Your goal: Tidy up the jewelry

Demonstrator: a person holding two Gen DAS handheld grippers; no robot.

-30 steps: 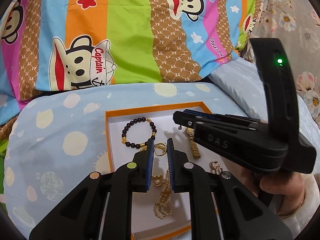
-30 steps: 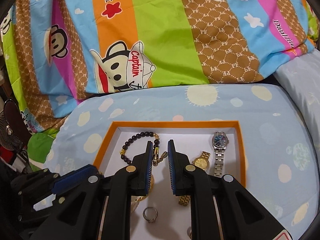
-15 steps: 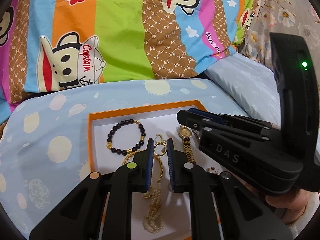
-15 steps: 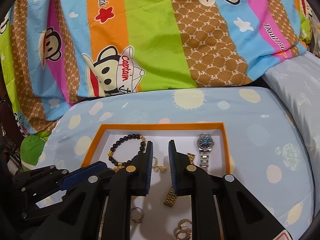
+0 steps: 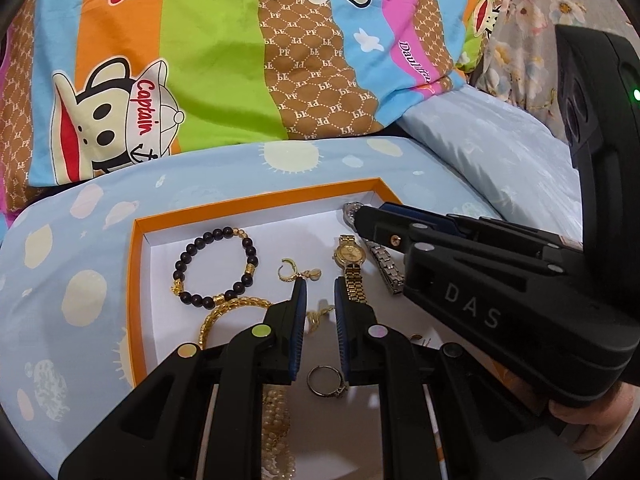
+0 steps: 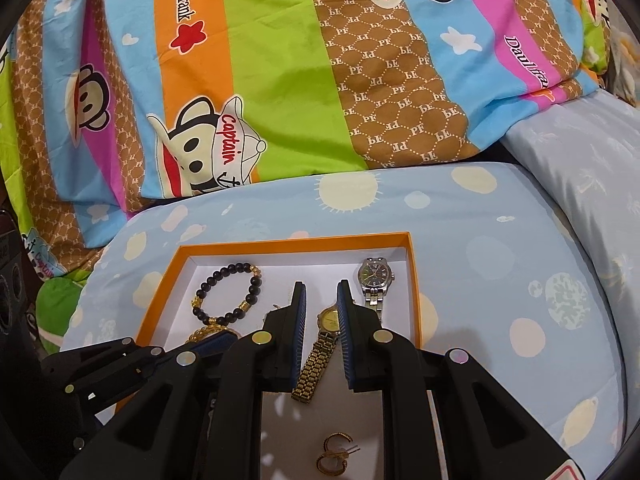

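We see a matt orange card box (image 5: 138,280) with a smooth white floor, glossy dark beads on a bracelet (image 5: 216,266), a shiny gold metal watch (image 6: 320,350), a polished steel watch (image 6: 374,280), and soft printed cotton bedding (image 6: 280,80).

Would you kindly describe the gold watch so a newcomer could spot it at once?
Find the orange-rimmed tray on the blue bedsheet. Two watches lie toward its right side; the gold watch is the left one, between the right gripper fingers. Its neighbour, the silver watch, has a dark dial; this one is gold throughout.
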